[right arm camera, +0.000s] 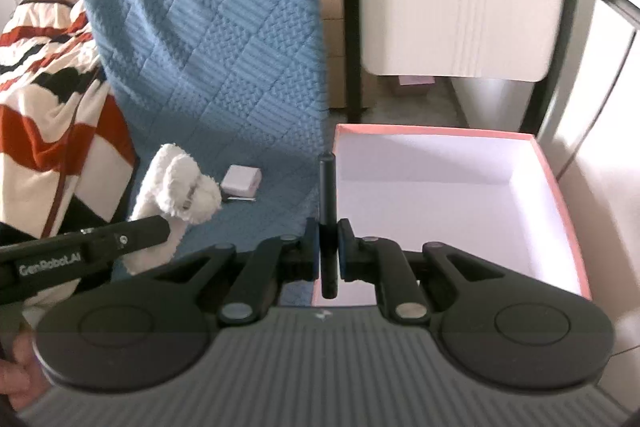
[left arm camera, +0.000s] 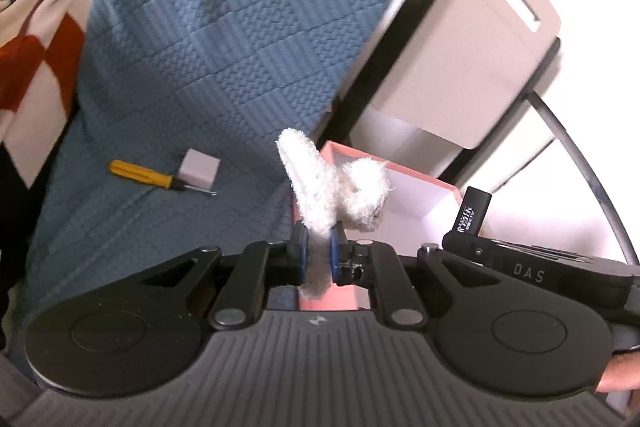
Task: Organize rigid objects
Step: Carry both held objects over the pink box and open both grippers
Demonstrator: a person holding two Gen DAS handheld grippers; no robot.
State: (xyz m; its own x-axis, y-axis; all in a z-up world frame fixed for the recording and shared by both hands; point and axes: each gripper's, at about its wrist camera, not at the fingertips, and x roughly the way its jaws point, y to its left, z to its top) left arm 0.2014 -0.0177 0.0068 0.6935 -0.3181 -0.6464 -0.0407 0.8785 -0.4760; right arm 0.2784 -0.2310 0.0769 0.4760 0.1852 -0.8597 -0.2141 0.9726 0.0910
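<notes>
Clamping a fluffy white plush toy (left arm camera: 320, 187) between its blue-padded fingers, the left gripper (left arm camera: 318, 251) holds the soft figure so that it stands up from the jaws, its rounded limbs curling to the right above the near corner of the pink cardboard box with a white inside (left arm camera: 404, 195). The right gripper (right arm camera: 329, 247) is closed tight on a slim black stick-shaped object (right arm camera: 328, 195), which stands upright between the pads and pokes out both above and below them, in line with the left wall of the box (right arm camera: 440, 187) in the right wrist view. That box sits open, and the part of its inside that shows holds nothing.

On the textured blue quilted cover (left arm camera: 192, 59) lie a yellow-handled screwdriver (left arm camera: 144, 175) and a small pale lilac cube-like block (left arm camera: 199, 169); the block sits right at the screwdriver's metal shaft, touching or nearly so, and both are well apart from the box. From the right wrist view the plush toy (right arm camera: 180, 183) shows left of the black stick, with the block (right arm camera: 241, 181) just beyond it.

A red, white and black patterned blanket (left arm camera: 32, 39) lies at the left edge of the cover. A pale chair with a dark metal frame (left arm camera: 460, 47) stands behind the box. Part of a hand (left arm camera: 616, 375) shows at the lower right edge of the left wrist view.
</notes>
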